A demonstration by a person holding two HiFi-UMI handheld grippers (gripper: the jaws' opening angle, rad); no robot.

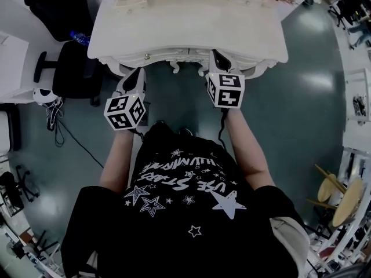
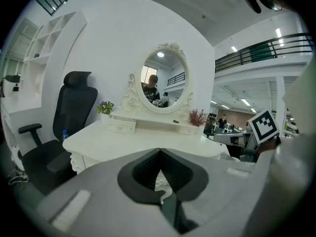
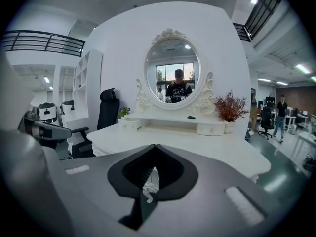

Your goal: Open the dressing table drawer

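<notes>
The white dressing table [image 1: 185, 28] stands right in front of me. Its carved front apron holds a shut drawer with a small knob [image 1: 146, 56]. My left gripper [image 1: 138, 73] hangs just below the front edge, slightly left of that knob and clear of it, jaws shut and empty. My right gripper [image 1: 215, 55] is further right with its tip at the apron, also shut on nothing. In the left gripper view the left gripper [image 2: 159, 152] points at the table top [image 2: 143, 142]. The right gripper [image 3: 154, 147] faces the same table top [image 3: 207, 147], jaw tips meeting.
An oval mirror [image 3: 173, 75] rises at the table's back above two small shelf drawers [image 2: 120, 126] [image 3: 211, 129]. A red dried plant [image 3: 229, 107] stands at the right and a green plant [image 2: 105, 106] at the left. A black office chair [image 1: 75, 71] is to the table's left.
</notes>
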